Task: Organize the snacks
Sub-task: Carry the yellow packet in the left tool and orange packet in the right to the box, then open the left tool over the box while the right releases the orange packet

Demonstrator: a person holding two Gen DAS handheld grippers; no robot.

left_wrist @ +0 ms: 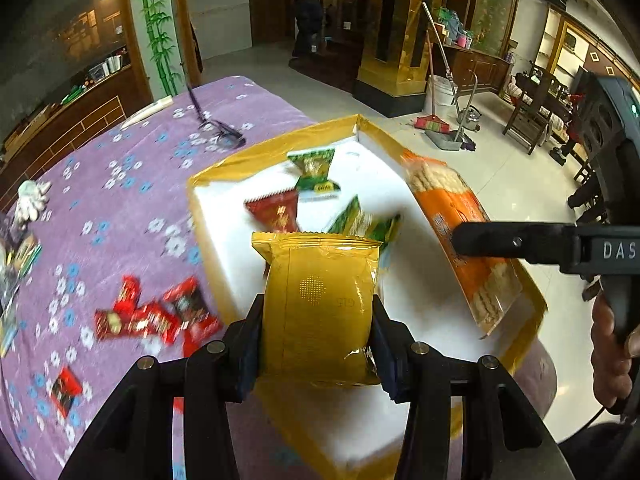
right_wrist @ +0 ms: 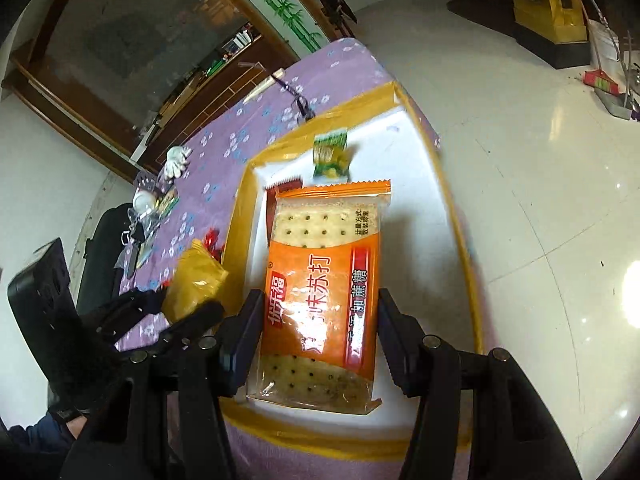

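My left gripper (left_wrist: 318, 306) is shut on a gold snack pack (left_wrist: 320, 292), held upright above the near end of a yellow-rimmed box (left_wrist: 224, 172) with a white floor. Inside the box lie green triangular packets (left_wrist: 314, 168) and a red one (left_wrist: 276, 212). My right gripper (right_wrist: 318, 312) is shut on an orange cracker pack (right_wrist: 320, 272) over the same box (right_wrist: 240, 216). In the left wrist view that cracker pack (left_wrist: 444, 196) hangs over the box's right wall, pinched by the right gripper (left_wrist: 460, 240). The right wrist view shows the left gripper (right_wrist: 180, 306) with the gold pack (right_wrist: 196, 280) at the box's left side.
Several red snack packets (left_wrist: 152, 316) lie on the purple flowered tablecloth (left_wrist: 120, 200) left of the box. Spectacles (left_wrist: 220, 132) and a white glove (left_wrist: 32, 196) lie farther back, with clutter at the cloth's left edge. The table ends just right of the box, above a tiled floor (right_wrist: 540, 200).
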